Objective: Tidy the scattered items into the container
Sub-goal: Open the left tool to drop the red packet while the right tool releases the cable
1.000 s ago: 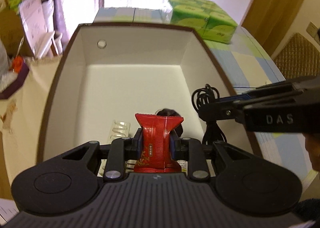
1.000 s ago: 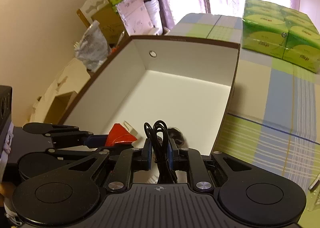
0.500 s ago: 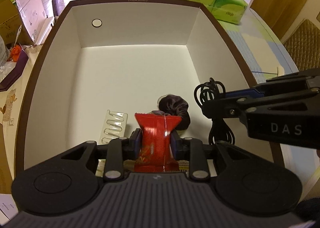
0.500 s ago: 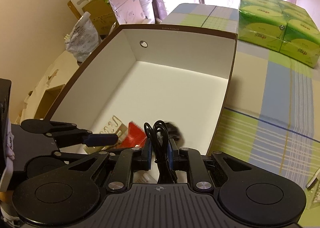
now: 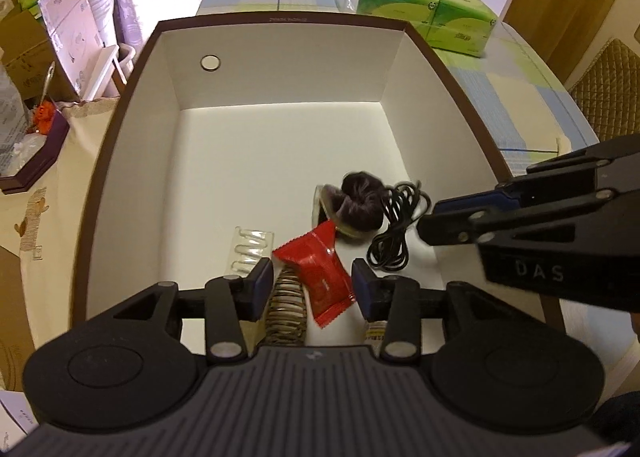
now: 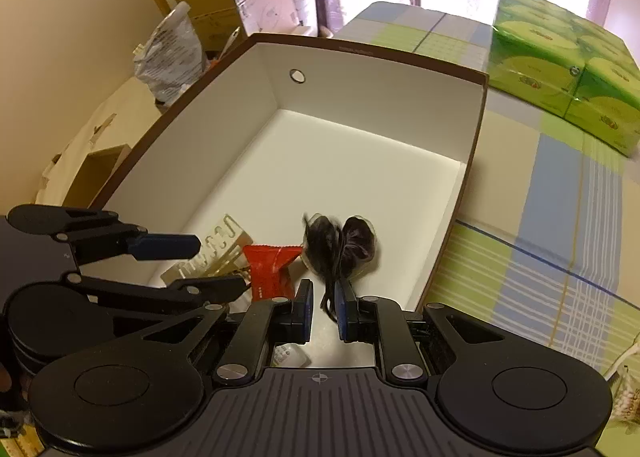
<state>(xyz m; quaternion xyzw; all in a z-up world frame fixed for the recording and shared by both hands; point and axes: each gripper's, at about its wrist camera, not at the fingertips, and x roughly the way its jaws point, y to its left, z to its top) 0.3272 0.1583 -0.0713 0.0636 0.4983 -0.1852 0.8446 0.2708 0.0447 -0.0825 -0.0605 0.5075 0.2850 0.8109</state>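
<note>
The brown-rimmed white box (image 5: 280,19) fills the left wrist view. My left gripper (image 5: 312,281) hangs over its near end, its jaws opening. The red snack packet (image 5: 316,273) lies tilted and loose between the pads, neither pad pressing it. From the right, my right gripper (image 5: 427,223) reaches in, shut on the coiled black cable (image 5: 390,241), which dangles beside a dark hair scrunchie (image 5: 360,201). In the right wrist view the cable (image 6: 330,297) runs blurred between that gripper's (image 6: 324,305) pads, with the packet (image 6: 272,269) and my left gripper (image 6: 218,263) to the left.
Inside the box lie a clear plastic clip tray (image 5: 248,249) and a coiled brown bundle (image 5: 286,309). Green tissue packs (image 5: 424,17) stand behind the box on the chequered tablecloth (image 6: 540,237). Bags and cartons (image 6: 172,49) crowd the left; a quilted chair (image 5: 608,89) stands at the right.
The left jaws have spread and the red packet, gripped upright before, now tips sideways, free. The right gripper still holds the cable, and more of the box floor shows.
</note>
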